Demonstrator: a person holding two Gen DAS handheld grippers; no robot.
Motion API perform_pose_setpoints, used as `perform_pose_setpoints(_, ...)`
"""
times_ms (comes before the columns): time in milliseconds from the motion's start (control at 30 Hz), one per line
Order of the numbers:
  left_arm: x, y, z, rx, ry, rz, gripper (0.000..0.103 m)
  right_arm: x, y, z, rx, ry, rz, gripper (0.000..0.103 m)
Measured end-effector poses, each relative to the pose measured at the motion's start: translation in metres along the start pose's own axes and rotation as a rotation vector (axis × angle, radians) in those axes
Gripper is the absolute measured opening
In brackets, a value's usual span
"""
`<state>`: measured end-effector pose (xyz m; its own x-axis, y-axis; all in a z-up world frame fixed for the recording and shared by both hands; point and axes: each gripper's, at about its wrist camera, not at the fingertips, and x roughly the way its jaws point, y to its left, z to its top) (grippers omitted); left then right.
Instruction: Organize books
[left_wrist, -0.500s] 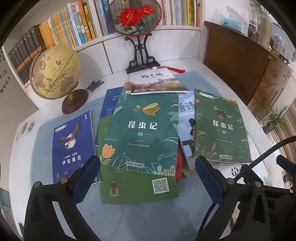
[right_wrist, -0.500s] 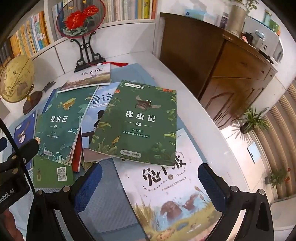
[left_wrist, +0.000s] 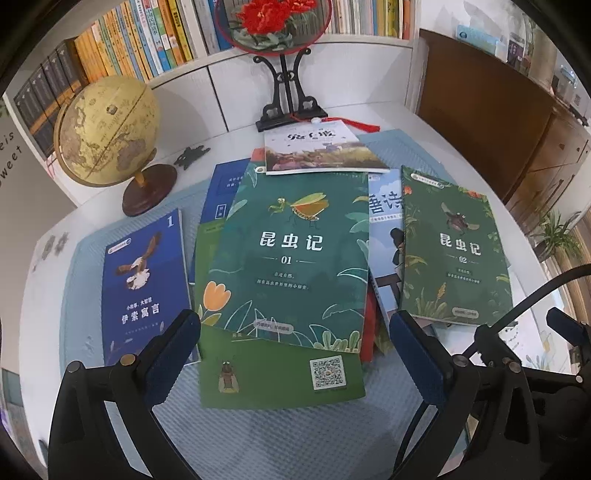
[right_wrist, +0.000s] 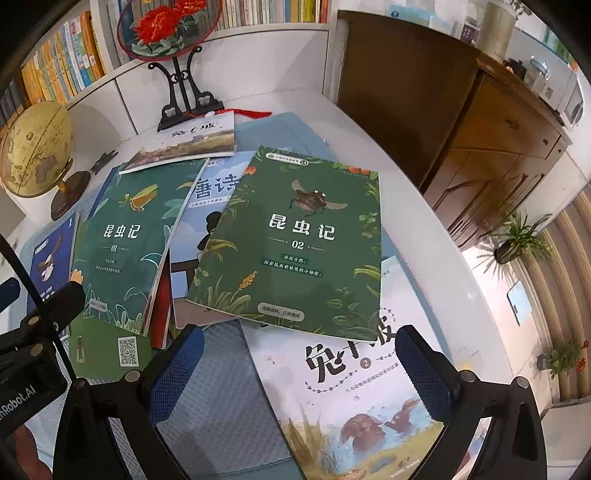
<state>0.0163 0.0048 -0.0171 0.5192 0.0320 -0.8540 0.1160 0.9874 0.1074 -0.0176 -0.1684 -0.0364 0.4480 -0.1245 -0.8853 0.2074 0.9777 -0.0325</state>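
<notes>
Several books lie scattered and overlapping on a blue mat (left_wrist: 258, 435). A teal insect book marked 01 (left_wrist: 295, 258) tops the middle pile, over a green back cover with a QR code (left_wrist: 280, 376). A dark blue book marked 1 (left_wrist: 144, 288) lies at the left, a green book marked 02 (right_wrist: 295, 243) at the right, partly over a white rabbit book (right_wrist: 354, 402). My left gripper (left_wrist: 295, 347) hovers open above the 01 book's near edge. My right gripper (right_wrist: 299, 362) hangs open over the rabbit book, holding nothing.
A globe (left_wrist: 107, 133) stands at the back left beside a small dark ornament (left_wrist: 190, 157). A round red-flower screen on a black stand (left_wrist: 284, 92) sits at the back, bookshelves (left_wrist: 122, 48) behind it. A wooden cabinet (right_wrist: 461, 122) flanks the right side.
</notes>
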Motion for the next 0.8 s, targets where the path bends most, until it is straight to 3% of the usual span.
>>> perform_pose_setpoints(233, 0.001, 0.000, 0.002, 0.005, -0.018, -0.019, 0.102, 0.003, -0.003, 0.007, 0.005, 0.010, -0.024, 0.103)
perform_pose_setpoints(400, 0.002, 0.001, 0.003, -0.002, -0.029, -0.083, 0.097, 0.003, -0.004, 0.009, 0.001, 0.000, -0.028, 0.103)
perform_pose_setpoints(533, 0.007, -0.004, 0.013, 0.046, -0.038, -0.067, 0.097, 0.000, -0.015, 0.020, -0.040, -0.083, -0.068, 0.103)
perform_pose_setpoints(667, 0.009, -0.012, 0.030, 0.098, -0.052, -0.052, 0.098, 0.001, -0.046, 0.033, -0.005, -0.071, -0.080, 0.103)
perform_pose_setpoints(800, 0.026, -0.020, 0.037, 0.108, -0.007, -0.245, 0.098, 0.019, -0.066, 0.026, 0.059, -0.010, -0.055, 0.103)
